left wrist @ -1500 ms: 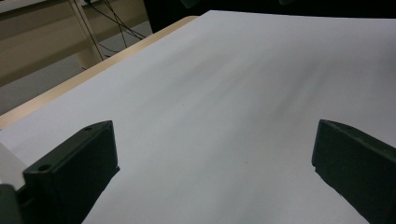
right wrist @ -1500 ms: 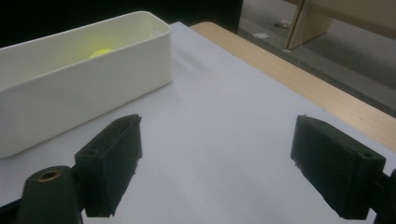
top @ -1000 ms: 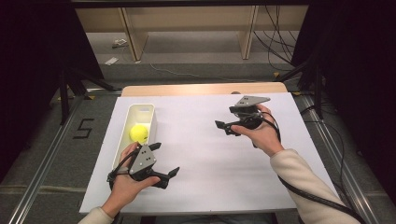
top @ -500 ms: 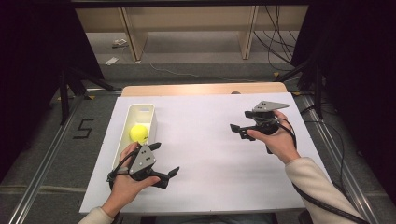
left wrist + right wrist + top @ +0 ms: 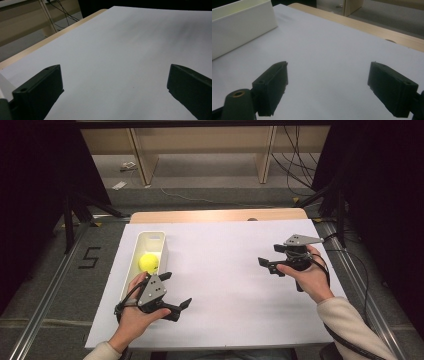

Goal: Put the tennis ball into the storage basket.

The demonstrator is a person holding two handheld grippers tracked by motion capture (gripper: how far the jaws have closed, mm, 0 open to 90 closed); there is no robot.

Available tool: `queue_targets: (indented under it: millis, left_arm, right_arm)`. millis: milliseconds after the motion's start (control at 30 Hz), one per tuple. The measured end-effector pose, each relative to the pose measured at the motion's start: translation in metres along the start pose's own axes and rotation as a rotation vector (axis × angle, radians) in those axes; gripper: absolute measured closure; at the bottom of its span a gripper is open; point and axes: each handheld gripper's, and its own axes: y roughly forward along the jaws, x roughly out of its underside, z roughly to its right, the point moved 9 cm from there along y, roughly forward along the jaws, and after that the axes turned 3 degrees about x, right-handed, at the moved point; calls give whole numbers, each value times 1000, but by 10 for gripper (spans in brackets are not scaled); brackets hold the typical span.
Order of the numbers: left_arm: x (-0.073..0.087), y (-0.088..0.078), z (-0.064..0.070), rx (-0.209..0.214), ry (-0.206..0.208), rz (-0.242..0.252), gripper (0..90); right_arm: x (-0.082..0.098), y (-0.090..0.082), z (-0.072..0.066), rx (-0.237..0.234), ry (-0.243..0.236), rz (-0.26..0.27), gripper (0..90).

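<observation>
Both grippers empty, jaws spread: left gripper (image 5: 176, 292) at the white tray's (image 5: 131, 265) five o'clock, right gripper (image 5: 266, 265) at three, yellow ball (image 5: 148, 263) inside

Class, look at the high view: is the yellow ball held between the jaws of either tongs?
No, the yellow ball lies inside the white bin, and both tongs stand open with nothing between their jaws.

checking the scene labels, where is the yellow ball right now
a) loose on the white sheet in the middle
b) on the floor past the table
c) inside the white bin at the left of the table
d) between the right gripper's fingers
c, the high view shows the yellow ball lying inside the white bin near the left gripper, with both grippers' fingers holding nothing.
</observation>
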Motion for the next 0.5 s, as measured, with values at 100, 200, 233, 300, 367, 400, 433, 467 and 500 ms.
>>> queue_targets:
  millis: [100,200,233,300,367,400,433,467,500]
  left_arm:
    - [0,0,0,-2,0,0,0]
    - [0,0,-1,-4,-1,1,0]
    - [0,0,-1,-4,-1,1,0]
    - [0,0,0,-3,0,0,0]
    - [0,0,0,-2,-1,0,0]
    - [0,0,0,-2,0,0,0]
    - [0,0,-1,-3,0,0,0]
    - [0,0,-1,-4,0,0,0]
    - [0,0,-1,-4,-1,0,0]
  right_arm:
    - [5,-4,4,9,7,-1,170]
    - [12,-7,6,10,15,-3,170]
    - [14,-8,7,14,19,-5,170]
    - [18,-10,8,16,23,-7,170]
    - [22,-11,9,22,27,-9,170]
    - [24,-12,10,21,29,-11,170]
    - [26,-13,11,26,31,-11,170]
    - [28,-13,11,27,35,-14,170]
    - [30,-14,12,30,35,-16,169]
